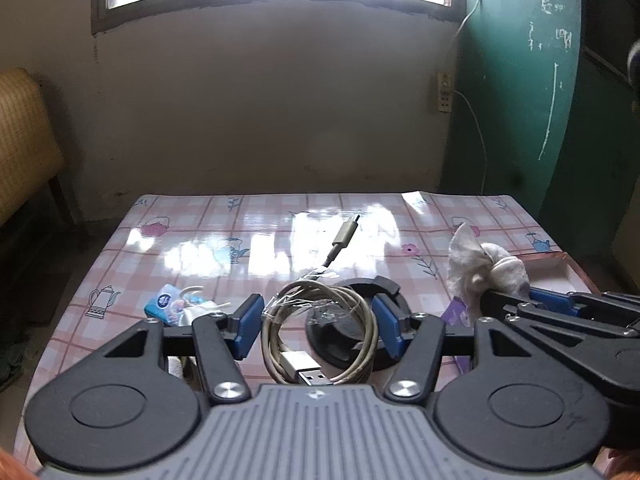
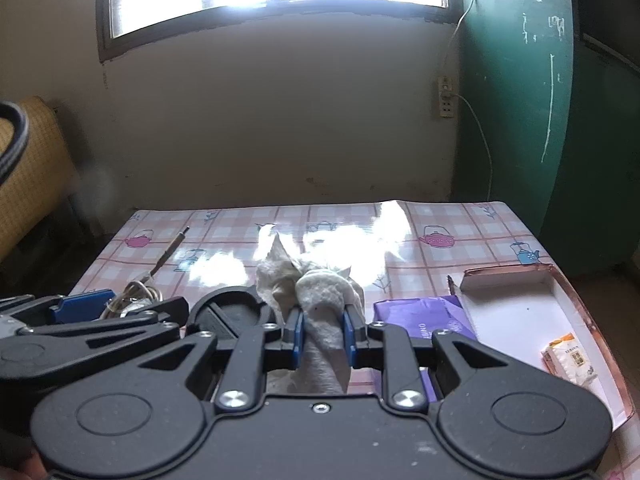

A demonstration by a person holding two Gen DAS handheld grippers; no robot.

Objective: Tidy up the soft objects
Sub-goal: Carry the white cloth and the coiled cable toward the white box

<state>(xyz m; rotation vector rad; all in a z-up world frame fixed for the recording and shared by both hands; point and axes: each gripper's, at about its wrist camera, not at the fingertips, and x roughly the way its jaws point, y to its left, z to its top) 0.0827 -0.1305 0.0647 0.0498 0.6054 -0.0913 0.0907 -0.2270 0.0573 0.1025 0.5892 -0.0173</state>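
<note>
1. White crumpled cloth (image 2: 320, 300) sits pinched in the right gripper's (image 2: 323, 336) jaws, above the desk (image 2: 440, 220).
2. Left gripper (image 1: 318, 326) jaws gape around a coiled USB cable (image 1: 320, 336).
3. Only one packet (image 2: 570, 358) lies in the box (image 2: 576, 304); sorting looks barely begun.

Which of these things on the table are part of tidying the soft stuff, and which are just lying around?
Part of the job:
white cloth, clamped in the right hand-held gripper
open box

Lying about:
coiled USB cable
black round lid
purple packet
</note>
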